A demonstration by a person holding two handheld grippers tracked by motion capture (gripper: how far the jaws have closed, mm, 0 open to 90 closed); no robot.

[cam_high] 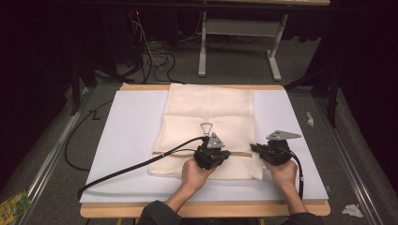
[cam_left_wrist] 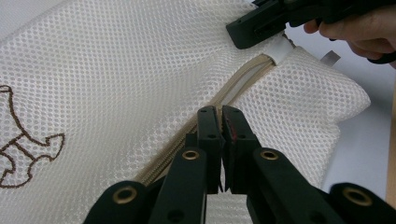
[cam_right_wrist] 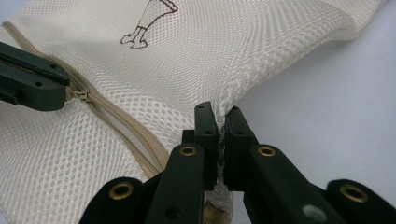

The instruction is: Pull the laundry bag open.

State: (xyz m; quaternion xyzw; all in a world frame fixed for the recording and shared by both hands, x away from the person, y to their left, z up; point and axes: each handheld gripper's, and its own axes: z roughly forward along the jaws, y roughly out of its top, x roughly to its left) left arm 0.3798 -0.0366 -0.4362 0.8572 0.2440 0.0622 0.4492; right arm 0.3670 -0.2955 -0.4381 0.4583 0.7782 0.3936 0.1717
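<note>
Left gripper [cam_left_wrist: 223,112] clamps zipper [cam_left_wrist: 243,81]; right gripper [cam_right_wrist: 222,114] pinches mesh bag [cam_right_wrist: 196,60].

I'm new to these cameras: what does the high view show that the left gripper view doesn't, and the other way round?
From above: the white-topped table, a grey metal stand behind it. Up close: the fine holes of the cream mesh bag, a white tab at the end of its beige zip. Shared: that bag, the zip, the left gripper shut on it, the right gripper pinching the bag's edge.

A white surface [cam_high: 126,136] carries the work, crumpled paper [cam_high: 352,210] lies on the floor at near right, and a grey frame [cam_high: 239,28] stands beyond.
</note>
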